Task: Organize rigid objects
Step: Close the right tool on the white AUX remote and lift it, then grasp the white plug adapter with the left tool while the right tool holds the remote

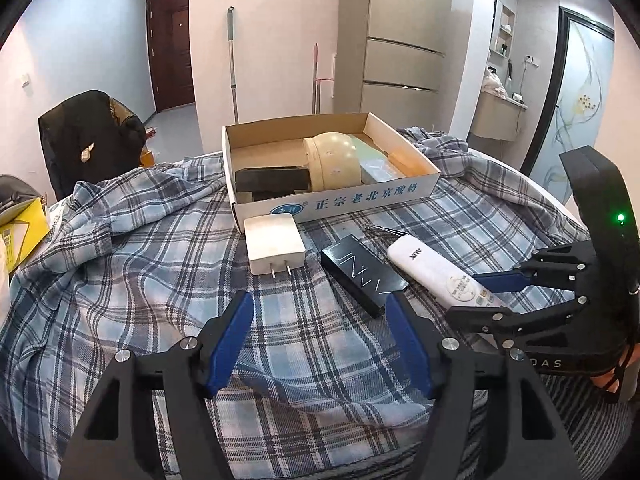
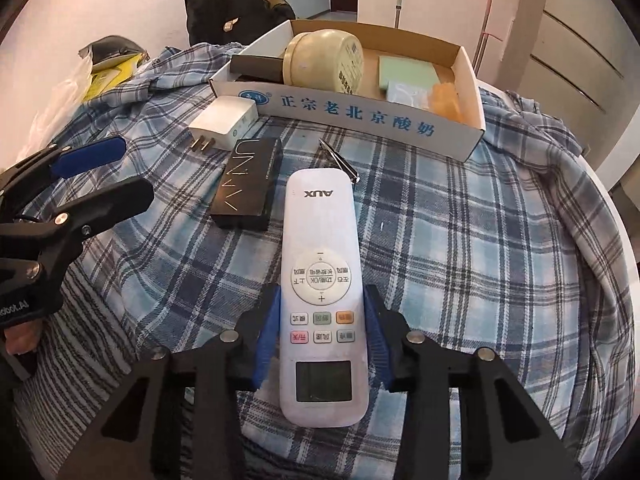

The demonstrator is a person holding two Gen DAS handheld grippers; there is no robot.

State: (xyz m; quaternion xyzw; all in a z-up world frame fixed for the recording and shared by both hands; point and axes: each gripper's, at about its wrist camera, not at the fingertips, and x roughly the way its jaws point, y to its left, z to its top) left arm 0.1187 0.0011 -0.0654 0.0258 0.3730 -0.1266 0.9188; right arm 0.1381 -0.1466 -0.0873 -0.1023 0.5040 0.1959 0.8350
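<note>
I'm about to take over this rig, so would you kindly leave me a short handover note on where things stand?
Right gripper: fingers on both sides of the white remote, apparently closed on it; the remote lies on the plaid cloth.
Left gripper: open, empty, hovering over the cloth.
In the box: cream round container, black case, green pad, orange block.
Still outside, before the box: charger, black box, tweezers, remote.
Left: move those four into the box, remote likely first.
</note>
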